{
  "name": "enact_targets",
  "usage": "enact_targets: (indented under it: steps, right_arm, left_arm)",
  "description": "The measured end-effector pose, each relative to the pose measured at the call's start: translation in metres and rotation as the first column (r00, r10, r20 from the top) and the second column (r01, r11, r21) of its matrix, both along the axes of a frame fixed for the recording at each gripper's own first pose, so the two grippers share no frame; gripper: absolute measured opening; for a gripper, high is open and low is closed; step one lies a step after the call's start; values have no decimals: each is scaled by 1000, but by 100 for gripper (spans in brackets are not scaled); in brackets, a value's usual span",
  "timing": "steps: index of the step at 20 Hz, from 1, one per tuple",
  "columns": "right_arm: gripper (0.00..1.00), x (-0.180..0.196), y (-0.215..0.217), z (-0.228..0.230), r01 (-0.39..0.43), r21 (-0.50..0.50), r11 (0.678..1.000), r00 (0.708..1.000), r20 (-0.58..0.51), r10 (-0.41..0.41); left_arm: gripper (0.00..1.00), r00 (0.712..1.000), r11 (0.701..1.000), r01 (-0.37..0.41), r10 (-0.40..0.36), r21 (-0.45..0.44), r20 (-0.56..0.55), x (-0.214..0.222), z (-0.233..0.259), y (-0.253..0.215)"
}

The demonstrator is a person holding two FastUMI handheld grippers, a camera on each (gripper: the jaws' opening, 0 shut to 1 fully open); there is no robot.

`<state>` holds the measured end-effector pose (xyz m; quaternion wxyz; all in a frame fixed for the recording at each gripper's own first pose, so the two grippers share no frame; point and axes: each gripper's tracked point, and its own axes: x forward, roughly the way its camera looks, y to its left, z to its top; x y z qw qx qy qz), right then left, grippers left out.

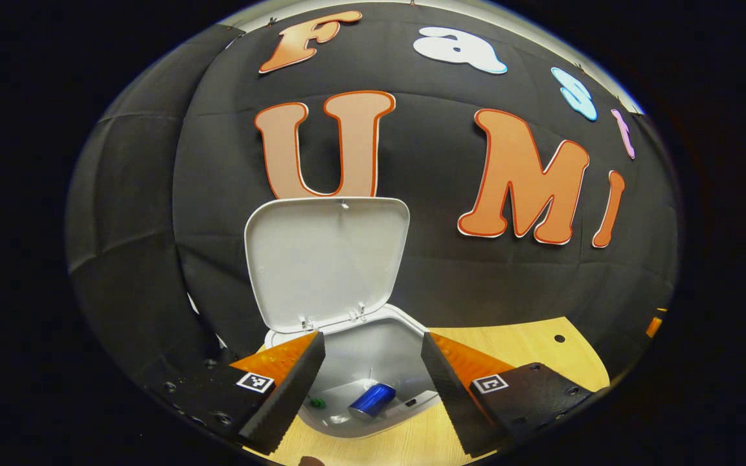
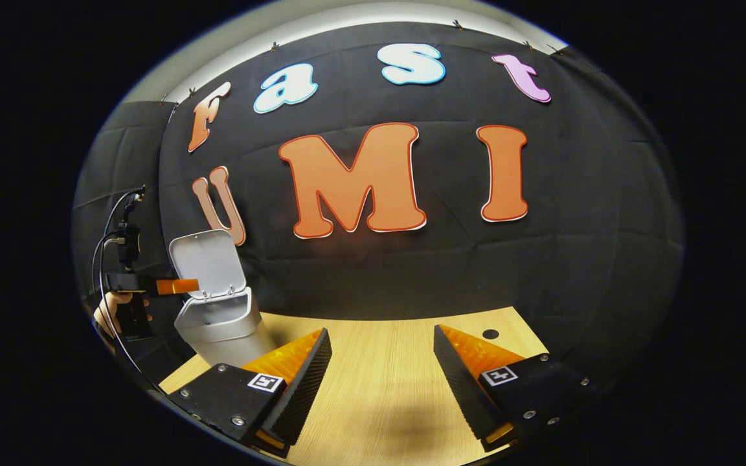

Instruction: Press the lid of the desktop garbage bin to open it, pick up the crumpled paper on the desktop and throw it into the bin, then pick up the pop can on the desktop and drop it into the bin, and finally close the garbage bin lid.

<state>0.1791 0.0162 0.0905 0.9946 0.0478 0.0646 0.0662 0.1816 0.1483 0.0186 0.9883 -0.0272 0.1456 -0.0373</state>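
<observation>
I hold the left gripper over the open bin, can inside at 6 o'clock, both grippers' jaws released and empty.

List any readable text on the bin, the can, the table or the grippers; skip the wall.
None readable.
Pop can, lying in the bin: any print too small to read.
Bin lid: plain, no text.
Square tags on the left gripper and on the right gripper: black-and-white code patterns, not words.
Table: no markings.
</observation>
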Motion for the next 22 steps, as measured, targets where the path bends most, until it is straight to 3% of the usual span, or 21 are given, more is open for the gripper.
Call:
enact_targets:
  steps: [1,3,12,13,14,15,17,19,20,22]
  right_arm:
    - [100,0,0,1,0,2,1000,1000,1,0]
    - [95,-1,-2,2,0,5,1000,1000,3,0]
    - [95,1,1,4,-7,6,1000,1000,6,7]
    - [100,1,1,5,-9,6,1000,1000,8,9]
    - [95,1,1,4,-9,7,1000,1000,8,9]
    - [100,1,1,5,-11,8,1000,1000,7,11]
    - [95,2,2,4,-12,9,1000,1000,7,12]
    - [95,2,3,3,-17,11,1000,1000,3,17]
    - [100,3,4,3,-19,10,1000,1000,0,19]
    - [95,4,4,3,-21,11,1000,1000,1,21]
  left_arm:
    - [95,1000,1000,0,0,-3,0,-1,2,-1]
    - [95,1000,1000,-5,5,-8,9,-2,5,0]
    - [95,995,1000,-1,4,-30,101,-5,72,7]
    - [95,994,1000,-3,6,-27,109,-4,80,10]
    - [95,993,1000,-14,17,-24,118,-4,88,13]
    - [95,991,1000,-19,22,-22,129,-2,97,17]
    - [95,989,999,-29,32,-21,143,2,112,23]
    - [94,987,999,-43,46,-24,154,6,127,32]
    - [95,986,999,-47,50,-23,157,9,134,35]
    - [94,986,999,-45,47,-11,159,16,145,38]
